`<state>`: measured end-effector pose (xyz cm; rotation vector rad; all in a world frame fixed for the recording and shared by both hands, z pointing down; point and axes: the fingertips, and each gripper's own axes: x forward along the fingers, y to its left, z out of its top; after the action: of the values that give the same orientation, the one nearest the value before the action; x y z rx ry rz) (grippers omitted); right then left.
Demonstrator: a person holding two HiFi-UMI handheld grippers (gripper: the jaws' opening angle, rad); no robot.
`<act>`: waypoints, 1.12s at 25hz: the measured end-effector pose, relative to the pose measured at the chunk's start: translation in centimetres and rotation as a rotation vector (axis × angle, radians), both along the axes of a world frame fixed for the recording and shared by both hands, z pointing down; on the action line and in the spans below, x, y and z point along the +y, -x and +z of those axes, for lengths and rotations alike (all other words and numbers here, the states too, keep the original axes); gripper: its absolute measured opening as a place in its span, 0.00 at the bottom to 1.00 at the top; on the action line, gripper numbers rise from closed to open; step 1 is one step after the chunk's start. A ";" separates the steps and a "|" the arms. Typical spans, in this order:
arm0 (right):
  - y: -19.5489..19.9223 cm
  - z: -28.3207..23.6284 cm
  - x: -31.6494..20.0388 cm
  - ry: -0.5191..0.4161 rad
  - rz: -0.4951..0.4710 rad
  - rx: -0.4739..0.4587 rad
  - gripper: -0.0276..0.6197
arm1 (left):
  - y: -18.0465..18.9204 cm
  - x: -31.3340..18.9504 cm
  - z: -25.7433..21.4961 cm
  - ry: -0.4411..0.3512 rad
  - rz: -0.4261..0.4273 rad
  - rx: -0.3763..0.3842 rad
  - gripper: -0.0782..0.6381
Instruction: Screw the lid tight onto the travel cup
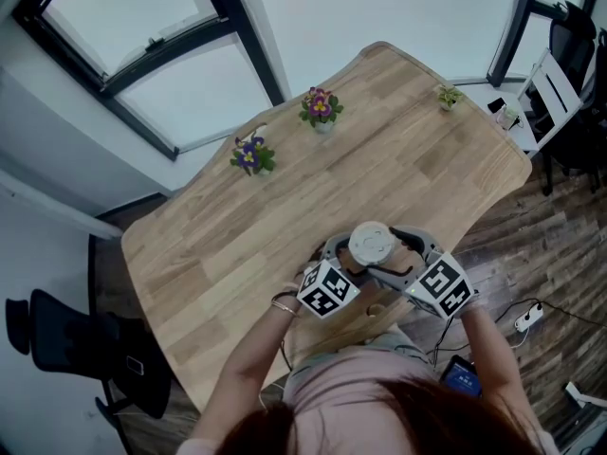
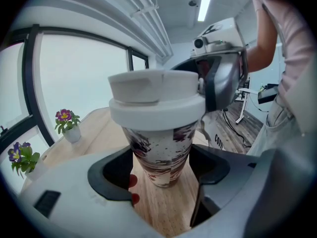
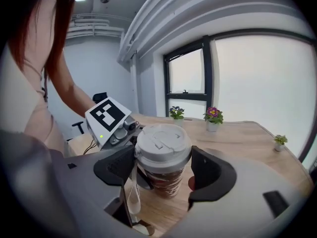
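Travel cup (image 2: pixel 161 155) in left gripper view: one, standing upright on wooden surface (image 2: pixel 163 209), one white lid (image 2: pixel 156 103) sitting on top. Left claw (image 2: pixel 163 168) gripping patterned cup body below lid.
Right gripper view: right claw (image 3: pixel 164 157) clamping lid rim, pressing it from both sides.
Head view: two claws meeting around cup near surface's near edge; three flower pots (image 1: pixel 321 110) standing well apart along far edge.
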<state>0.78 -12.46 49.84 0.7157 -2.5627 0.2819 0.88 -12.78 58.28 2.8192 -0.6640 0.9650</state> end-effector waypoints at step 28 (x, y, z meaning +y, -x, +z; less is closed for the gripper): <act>0.4 0.0 -0.2 -0.097 0.220 0.000 0.59 | 0.1 -0.2 0.1 0.009 -0.030 -0.035 0.59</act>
<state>0.40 -12.67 49.85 1.0360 -2.5129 0.2277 0.81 -12.94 58.37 2.7823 -0.7018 1.0120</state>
